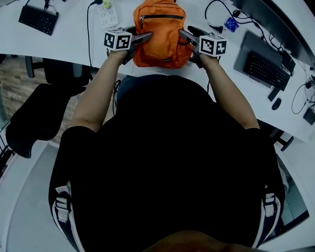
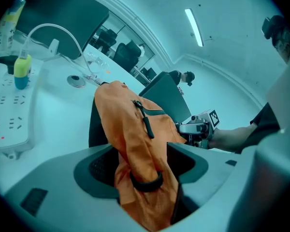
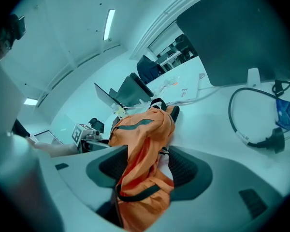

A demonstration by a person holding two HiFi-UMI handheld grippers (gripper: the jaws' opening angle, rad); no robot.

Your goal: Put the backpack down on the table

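An orange backpack with black straps and a black zip rests on the white table near its front edge. My left gripper is at the bag's left side and my right gripper at its right side. In the left gripper view, my left gripper has its jaws standing wide, with loose orange fabric and a black strap lying between them, unpinched. The right gripper view shows the same: my right gripper is open around a fold of the backpack.
A white power strip lies behind the bag to the left, and a black keyboard is at the far left. Another keyboard and a mouse sit at the right, with black cables. A black chair stands lower left.
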